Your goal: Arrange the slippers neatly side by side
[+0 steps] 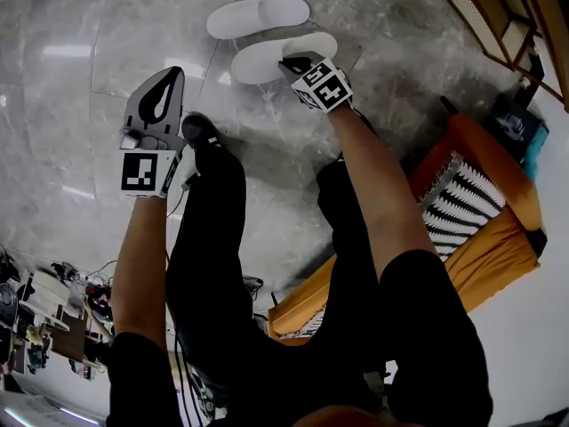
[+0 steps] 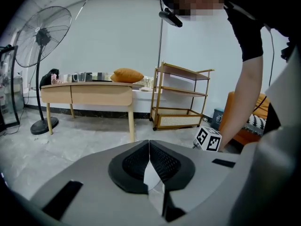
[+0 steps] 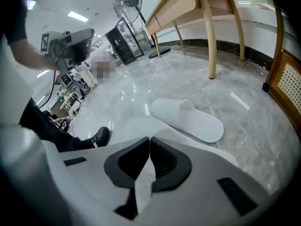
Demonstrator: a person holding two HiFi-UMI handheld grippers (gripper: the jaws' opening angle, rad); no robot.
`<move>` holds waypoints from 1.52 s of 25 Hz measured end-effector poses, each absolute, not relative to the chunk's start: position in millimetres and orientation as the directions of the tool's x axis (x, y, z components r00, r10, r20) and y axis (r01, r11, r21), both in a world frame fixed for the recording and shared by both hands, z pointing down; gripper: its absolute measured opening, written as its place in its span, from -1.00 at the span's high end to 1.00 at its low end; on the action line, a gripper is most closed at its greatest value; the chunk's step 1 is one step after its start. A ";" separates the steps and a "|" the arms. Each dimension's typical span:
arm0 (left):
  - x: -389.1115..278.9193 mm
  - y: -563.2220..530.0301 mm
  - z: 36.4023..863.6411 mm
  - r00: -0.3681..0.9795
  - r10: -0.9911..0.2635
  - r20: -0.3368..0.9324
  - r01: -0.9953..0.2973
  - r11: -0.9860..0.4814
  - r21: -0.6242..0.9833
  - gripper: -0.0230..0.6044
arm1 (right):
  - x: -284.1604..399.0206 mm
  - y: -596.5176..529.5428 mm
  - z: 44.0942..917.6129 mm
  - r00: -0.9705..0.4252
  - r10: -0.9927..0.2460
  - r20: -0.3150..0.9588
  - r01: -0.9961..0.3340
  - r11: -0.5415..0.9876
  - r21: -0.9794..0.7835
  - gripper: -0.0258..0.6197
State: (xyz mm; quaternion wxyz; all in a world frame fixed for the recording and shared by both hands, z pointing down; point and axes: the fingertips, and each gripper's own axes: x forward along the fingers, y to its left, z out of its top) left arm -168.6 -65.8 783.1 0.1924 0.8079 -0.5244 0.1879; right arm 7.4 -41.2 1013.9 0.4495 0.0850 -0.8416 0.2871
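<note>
Two white slippers lie almost parallel on the grey marble floor, the far slipper (image 1: pixel 258 16) (image 3: pixel 188 119) and the near slipper (image 1: pixel 271 59) (image 3: pixel 128 126). My right gripper (image 1: pixel 295 60) (image 3: pixel 149 139) points down at the near slipper's right end. Its jaws are shut tip to tip, and I see nothing between them; the slipper lies just past the tips. My left gripper (image 1: pixel 172 74) (image 2: pixel 149 142) hangs in the air to the left, well clear of both slippers. It is shut and empty, and faces the room, not the floor.
The person's black shoe (image 1: pixel 200 130) stands just below the slippers. An orange seat with a striped cushion (image 1: pixel 471 203) is at the right, and a rattan shelf unit (image 2: pixel 181 98) is beyond it. A wooden table (image 2: pixel 87 93) and a standing fan (image 2: pixel 42 36) line the wall.
</note>
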 end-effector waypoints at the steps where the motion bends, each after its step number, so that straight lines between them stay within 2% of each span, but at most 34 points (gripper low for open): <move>1: -175.2 -64.2 786.8 0.373 -0.775 0.509 -0.922 -0.370 0.114 0.88 | -0.7 -39.7 1017.8 -0.584 0.118 0.803 -0.401 0.819 -0.411 0.81; 13: -219.1 -51.6 811.3 0.351 -0.775 0.526 -0.932 -0.344 0.114 0.88 | -49.5 -35.8 1067.4 -0.588 0.108 0.802 -0.445 0.784 -0.432 0.81; 27: -203.6 -59.3 816.2 0.369 -0.763 0.530 -0.924 -0.361 0.124 0.88 | -41.9 -43.1 1088.6 -0.564 0.105 0.819 -0.478 0.767 -0.428 0.80; 28: -201.9 -59.8 813.9 0.372 -0.761 0.532 -0.923 -0.365 0.123 0.88 | -40.8 -45.4 1086.1 -0.568 0.100 0.817 -0.483 0.763 -0.430 0.66; 29: -200.6 -60.2 811.3 0.373 -0.759 0.534 -0.922 -0.368 0.121 0.88 | -39.5 -47.9 1081.8 -0.573 0.093 0.814 -0.489 0.758 -0.431 0.38; 30: -199.4 -60.8 808.0 0.372 -0.757 0.537 -0.922 -0.369 0.119 0.88 | -37.6 -50.6 1075.4 -0.578 0.085 0.812 -0.495 0.754 -0.431 0.34; 35: -188.3 -65.9 781.5 0.368 -0.757 0.540 -0.923 -0.369 0.112 0.88 | -20.6 -55.7 1015.9 -0.602 0.061 0.796 -0.486 0.764 -0.425 0.37; 38: -180.8 -71.8 750.8 0.370 -0.758 0.537 -0.924 -0.362 0.125 0.88 | -11.0 -70.2 955.7 -0.629 0.027 0.777 -0.477 0.776 -0.413 0.60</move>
